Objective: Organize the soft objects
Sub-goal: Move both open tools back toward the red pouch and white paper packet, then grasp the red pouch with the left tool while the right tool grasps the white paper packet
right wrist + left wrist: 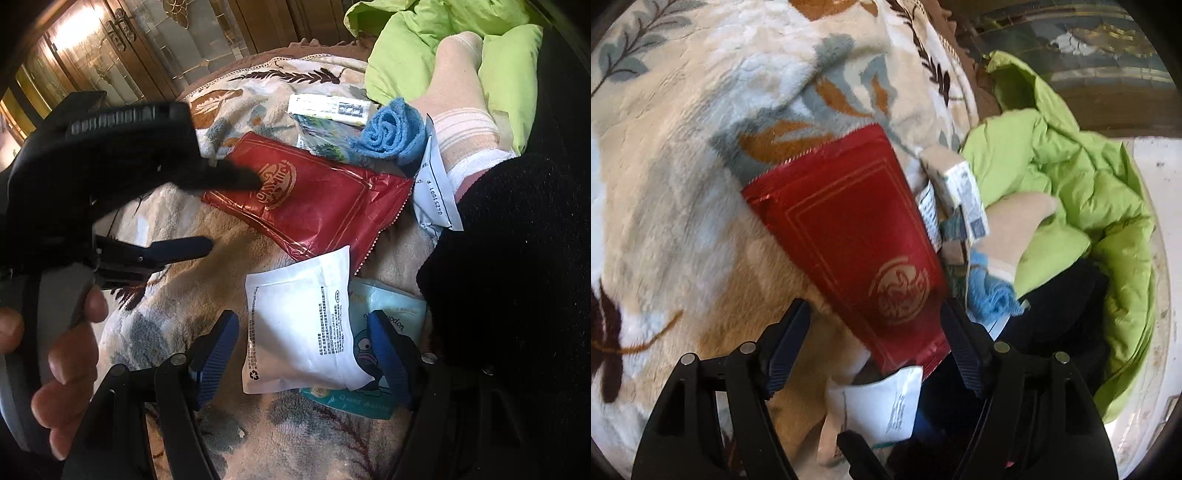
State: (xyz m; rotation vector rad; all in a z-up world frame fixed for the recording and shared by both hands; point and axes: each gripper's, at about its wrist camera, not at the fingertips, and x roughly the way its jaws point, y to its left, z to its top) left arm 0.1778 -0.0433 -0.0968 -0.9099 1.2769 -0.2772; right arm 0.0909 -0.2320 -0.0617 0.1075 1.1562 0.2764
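Observation:
A red foil pouch lies on the floral fleece blanket. My left gripper is open, its fingers either side of the pouch's near end. The pouch also shows in the right wrist view, with the left gripper over its left end. My right gripper is open around a white packet, which lies partly on a pale blue packet. A rolled blue cloth, a pink sock and a black garment lie to the right.
A lime green quilted jacket is heaped at the right, also seen in the right wrist view. A small white box and another white packet lie near the cloth. A wooden glass-fronted cabinet stands behind.

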